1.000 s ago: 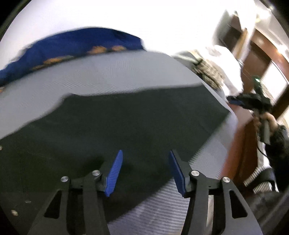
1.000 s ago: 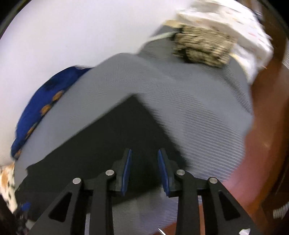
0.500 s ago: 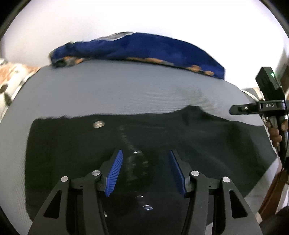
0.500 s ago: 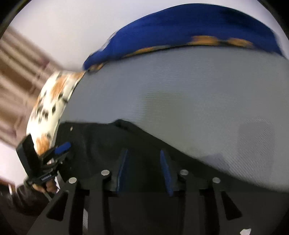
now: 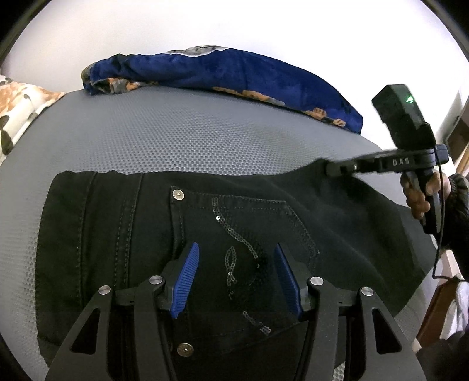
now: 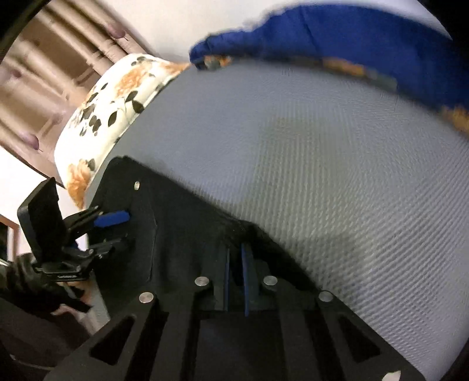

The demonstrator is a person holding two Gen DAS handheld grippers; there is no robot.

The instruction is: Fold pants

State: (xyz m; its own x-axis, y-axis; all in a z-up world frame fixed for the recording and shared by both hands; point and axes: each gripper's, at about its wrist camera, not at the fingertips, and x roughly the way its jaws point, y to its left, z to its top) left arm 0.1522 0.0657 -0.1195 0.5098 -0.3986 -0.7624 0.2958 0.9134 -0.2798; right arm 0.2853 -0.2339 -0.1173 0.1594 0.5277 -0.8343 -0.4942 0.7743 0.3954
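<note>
Pants [image 5: 234, 228] edge hides inside pinching right claw [image 6: 234, 272]; left claw [image 5: 237, 275] gapes.

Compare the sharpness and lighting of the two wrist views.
Left wrist view: sharp, with stitching and sequins crisp on the black pants; fisheye bends the grey mat, and the wall above is blown out white. Right wrist view: motion-blurred, the mat weave and blue blanket smeared; the pants read as a featureless black.

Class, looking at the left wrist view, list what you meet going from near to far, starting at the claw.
Left claw → black pants → grey mesh mat → blue blanket → white wall.
</note>
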